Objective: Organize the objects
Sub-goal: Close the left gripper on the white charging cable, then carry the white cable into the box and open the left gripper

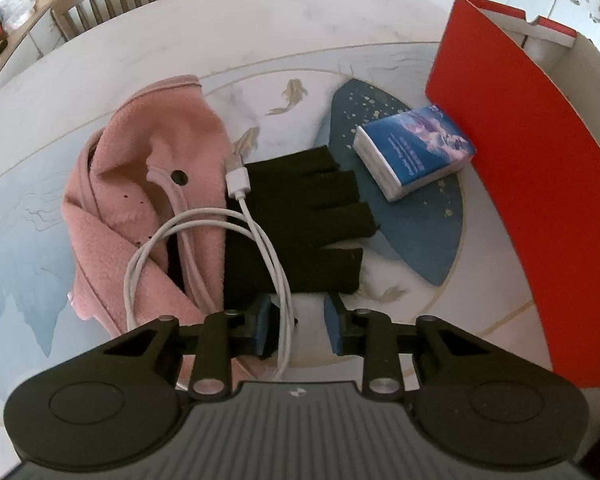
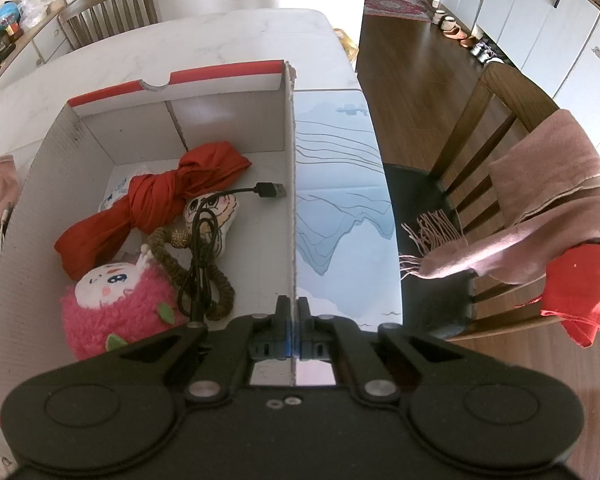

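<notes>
Left gripper [image 1: 298,326]: jaws apart at a middling width, holding nothing; the white cable's loop runs between the 2 blue pads.
Cable [image 1: 260,236]: white, coiled, directly ahead of the left gripper; its long axis runs away from the jaws, USB plug at the far end, lying over the glove and the pink cloth.
Glove [image 1: 300,220]: black, fingerless, just beyond the left jaws and under the cable; fingers point right and away, toward the box.
Pink cloth [image 1: 148,184]: ahead and left of the left gripper, touching the glove.
Tissue pack [image 1: 414,150]: farther ahead and right, beside the box wall.
Box [image 1: 520,168]: red outside, well to the right of the left gripper.
Right gripper [image 2: 293,320]: jaws closed on the box's right wall [image 2: 290,200], pinching the cardboard edge.
Box contents: left of the right gripper, plush toy [image 2: 116,304] nearest, then black cable [image 2: 204,256], red cloth [image 2: 160,200] farthest.
Nearer hand: left, likely to pinch the cable and carry it right.
</notes>
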### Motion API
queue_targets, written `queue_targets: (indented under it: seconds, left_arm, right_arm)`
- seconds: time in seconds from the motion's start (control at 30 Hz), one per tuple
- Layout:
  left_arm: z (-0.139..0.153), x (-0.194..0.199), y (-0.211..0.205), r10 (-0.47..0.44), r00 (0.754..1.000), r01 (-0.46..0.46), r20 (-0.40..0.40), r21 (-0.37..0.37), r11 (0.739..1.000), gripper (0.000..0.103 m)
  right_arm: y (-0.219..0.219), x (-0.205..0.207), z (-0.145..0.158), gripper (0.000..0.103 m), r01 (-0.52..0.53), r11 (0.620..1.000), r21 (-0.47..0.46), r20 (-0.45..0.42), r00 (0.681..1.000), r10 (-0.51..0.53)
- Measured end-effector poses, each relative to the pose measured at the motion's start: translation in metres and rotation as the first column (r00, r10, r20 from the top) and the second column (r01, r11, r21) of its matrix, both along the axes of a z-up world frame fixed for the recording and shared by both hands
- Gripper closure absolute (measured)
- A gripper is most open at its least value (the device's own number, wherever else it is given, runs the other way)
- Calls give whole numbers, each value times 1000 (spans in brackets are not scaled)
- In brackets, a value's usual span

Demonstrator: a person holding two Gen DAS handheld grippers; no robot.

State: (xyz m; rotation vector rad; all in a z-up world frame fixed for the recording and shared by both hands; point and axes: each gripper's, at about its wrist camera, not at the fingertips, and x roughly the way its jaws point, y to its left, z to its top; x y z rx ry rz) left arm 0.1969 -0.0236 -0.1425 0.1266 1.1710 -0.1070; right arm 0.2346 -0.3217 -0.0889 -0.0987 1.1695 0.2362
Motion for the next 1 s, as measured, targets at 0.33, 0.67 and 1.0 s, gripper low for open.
queue_targets:
  seconds: [0.33, 0.67, 1.0]
  left_arm:
    - [10, -6, 5, 51, 998, -51, 49, 1, 999, 101]
    - [81, -9, 34, 188, 976, -144, 107, -326, 934, 101]
    - [141, -4, -29, 22, 976, 80, 217, -452, 888, 101]
  right_arm:
    - [0, 0, 0, 102, 1, 1000, 1, 0, 1000, -1]
    - [0, 0, 0, 102, 0, 1000, -2, 0, 1000, 0]
    - [3, 0, 2, 102, -9, 1000, -16, 4, 1000, 9]
